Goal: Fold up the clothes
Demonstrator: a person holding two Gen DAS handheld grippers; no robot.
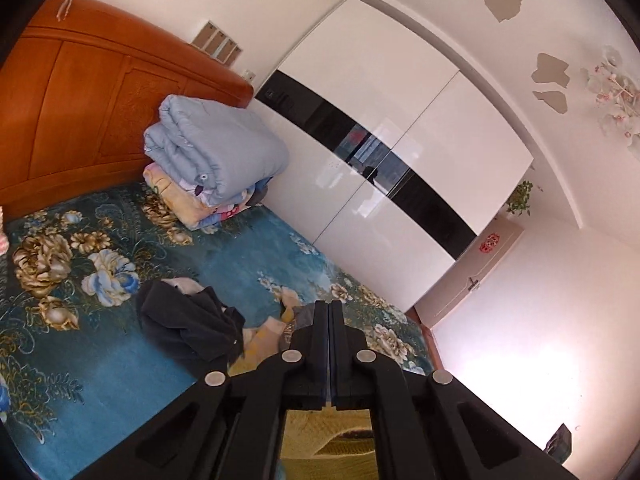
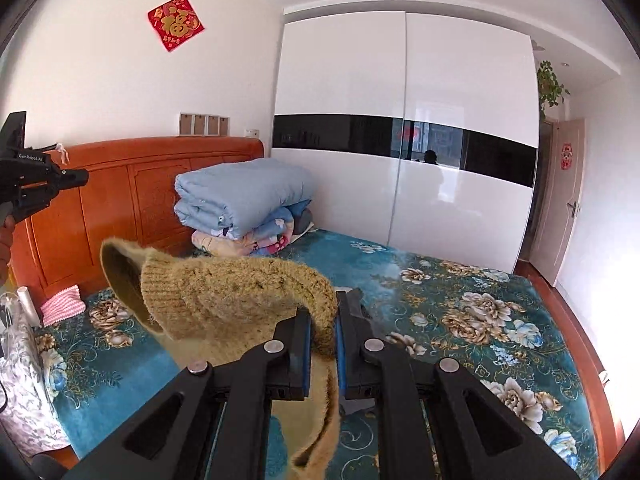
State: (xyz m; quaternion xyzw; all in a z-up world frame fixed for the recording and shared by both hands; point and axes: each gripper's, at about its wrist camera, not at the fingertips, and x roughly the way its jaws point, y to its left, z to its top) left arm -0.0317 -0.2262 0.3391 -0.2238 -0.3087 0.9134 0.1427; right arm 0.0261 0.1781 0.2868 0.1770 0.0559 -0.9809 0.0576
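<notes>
Above the floral bedspread, right gripper is clamped on a mustard knit sweater, lifted clear. Left gripper jaws together, nothing visibly between them.

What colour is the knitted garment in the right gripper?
Mustard yellow-brown knitted garment, best in the right wrist view.

The mustard sweater runs off the bottom edge; its lower part is perhaps bunched.
</notes>
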